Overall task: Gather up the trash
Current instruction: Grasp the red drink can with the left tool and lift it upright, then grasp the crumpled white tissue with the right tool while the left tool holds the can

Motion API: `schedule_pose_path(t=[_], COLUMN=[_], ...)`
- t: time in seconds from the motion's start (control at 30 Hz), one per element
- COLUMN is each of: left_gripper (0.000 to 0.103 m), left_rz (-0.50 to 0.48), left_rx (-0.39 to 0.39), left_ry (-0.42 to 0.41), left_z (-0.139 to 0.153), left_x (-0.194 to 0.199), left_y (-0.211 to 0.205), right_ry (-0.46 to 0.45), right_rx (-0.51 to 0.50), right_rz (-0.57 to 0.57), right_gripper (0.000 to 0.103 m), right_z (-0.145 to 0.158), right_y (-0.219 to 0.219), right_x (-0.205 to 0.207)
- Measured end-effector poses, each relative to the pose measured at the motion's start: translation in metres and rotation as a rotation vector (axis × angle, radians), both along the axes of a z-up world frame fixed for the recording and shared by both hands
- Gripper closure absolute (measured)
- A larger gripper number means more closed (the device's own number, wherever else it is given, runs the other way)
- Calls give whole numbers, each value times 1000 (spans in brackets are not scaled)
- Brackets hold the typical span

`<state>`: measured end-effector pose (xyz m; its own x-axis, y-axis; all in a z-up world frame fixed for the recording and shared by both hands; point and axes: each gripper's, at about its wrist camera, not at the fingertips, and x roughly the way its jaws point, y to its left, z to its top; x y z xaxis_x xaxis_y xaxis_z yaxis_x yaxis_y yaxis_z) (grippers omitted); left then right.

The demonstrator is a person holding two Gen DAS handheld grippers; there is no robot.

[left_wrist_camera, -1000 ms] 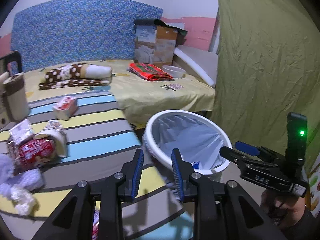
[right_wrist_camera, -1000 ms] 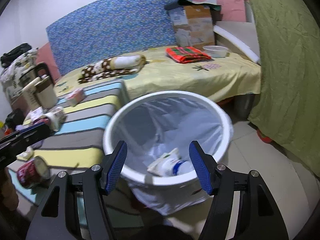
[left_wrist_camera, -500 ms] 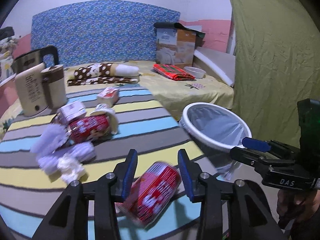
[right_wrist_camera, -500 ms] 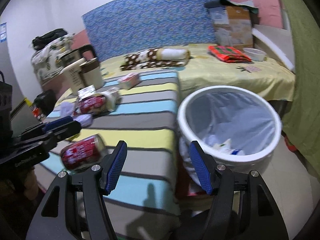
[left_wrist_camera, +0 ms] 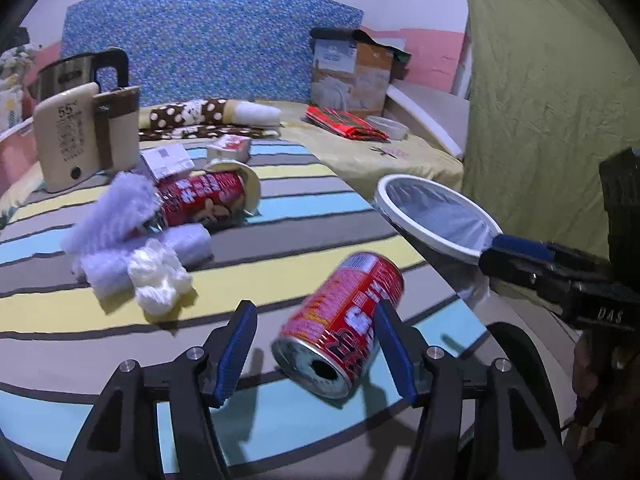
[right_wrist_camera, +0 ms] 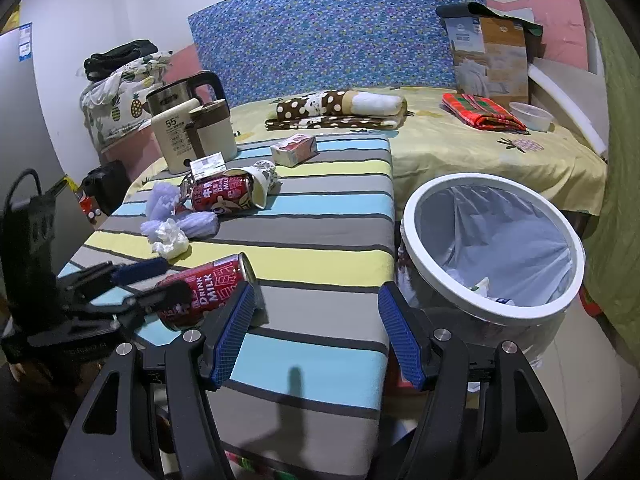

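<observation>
Lying on its side near the striped desk (left_wrist_camera: 280,248) edge, the can (left_wrist_camera: 344,320) sits between the just-widened, non-gripping jaws of the left hand-held gripper (left_wrist_camera: 312,344), while the right hand-held gripper (right_wrist_camera: 316,332) hangs wide and empty beside the bin (right_wrist_camera: 412,216).

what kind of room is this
Most likely a bedroom in a home. A bed with a yellow sheet and a blue patterned headboard fills the back, a folded blanket lies on it, and an electric kettle and a lined trash bin stand nearby.
</observation>
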<state>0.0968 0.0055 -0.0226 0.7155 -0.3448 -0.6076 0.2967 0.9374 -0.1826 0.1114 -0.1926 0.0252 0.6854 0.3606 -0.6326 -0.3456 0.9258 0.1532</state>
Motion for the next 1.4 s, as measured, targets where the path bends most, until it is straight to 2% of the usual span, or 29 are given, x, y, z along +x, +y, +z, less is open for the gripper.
schedule_pose_path(t=[0.27, 0.37, 0.6, 0.9, 1.4], left_gripper=[42, 42, 43, 47, 49], left_rz=[-48, -40, 2, 148, 326], left_rx=[2, 7, -37, -22, -18], left_ry=[21, 36, 29, -49, -96], left_z=[-13, -19, -21, 10, 35], left_x=[-3, -2, -5, -26, -44], left_y=[-11, -16, -16, 6, 60], right_ry=[-2, -2, -5, 5, 12], right_rx=[-5, -6, -3, 9, 1], right_rz=[-1, -4, -10, 11, 138], right_gripper=[37, 37, 37, 37, 37], right_z=[1, 1, 1, -1, 0], right_y=[1, 0, -3, 4, 50], right_x=[-1, -2, -6, -7, -3])
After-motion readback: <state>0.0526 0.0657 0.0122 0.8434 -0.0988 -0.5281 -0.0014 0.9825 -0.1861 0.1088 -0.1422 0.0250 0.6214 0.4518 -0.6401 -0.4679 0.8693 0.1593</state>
